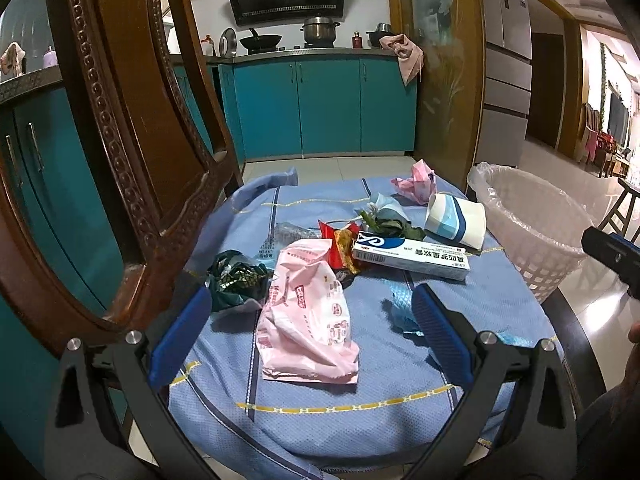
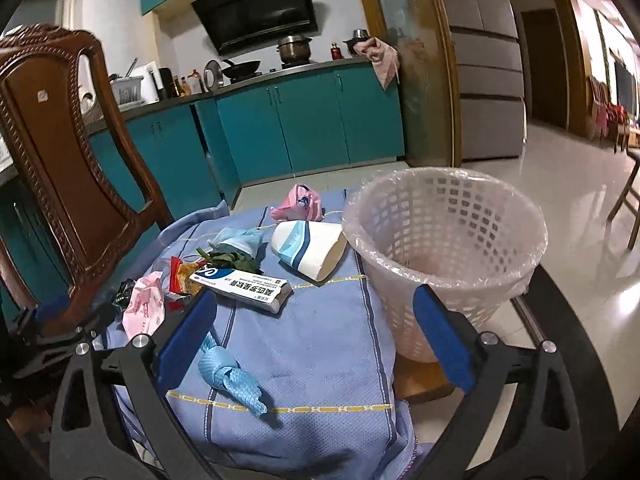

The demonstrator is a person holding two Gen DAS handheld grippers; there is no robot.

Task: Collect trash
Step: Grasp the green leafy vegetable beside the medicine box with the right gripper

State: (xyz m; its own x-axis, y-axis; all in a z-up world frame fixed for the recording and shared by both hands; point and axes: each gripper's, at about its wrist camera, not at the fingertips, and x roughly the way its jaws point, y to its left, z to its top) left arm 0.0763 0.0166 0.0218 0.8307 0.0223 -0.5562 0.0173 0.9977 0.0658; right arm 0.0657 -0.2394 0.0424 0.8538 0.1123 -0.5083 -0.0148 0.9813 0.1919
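Trash lies on a blue cloth [image 1: 460, 320] over a round table. A pink plastic wrapper [image 1: 308, 312] lies between the fingers of my open left gripper [image 1: 312, 324]. Behind it lie a white and blue medicine box [image 1: 412, 258], a red snack wrapper [image 1: 340, 248], a dark crumpled wrapper [image 1: 236, 280], a paper cup [image 1: 456, 220] on its side and a pink bag [image 1: 418, 182]. My right gripper [image 2: 316, 328] is open and empty above a knotted blue cloth scrap [image 2: 236, 380]. A white basket [image 2: 444, 248] with a clear liner stands at the table's right.
A carved wooden chair [image 1: 132, 152] stands close on the left; it also shows in the right wrist view [image 2: 68, 152]. Teal kitchen cabinets [image 1: 316, 108] and a stove with pots are behind. A fridge [image 2: 488, 60] and tiled floor lie to the right.
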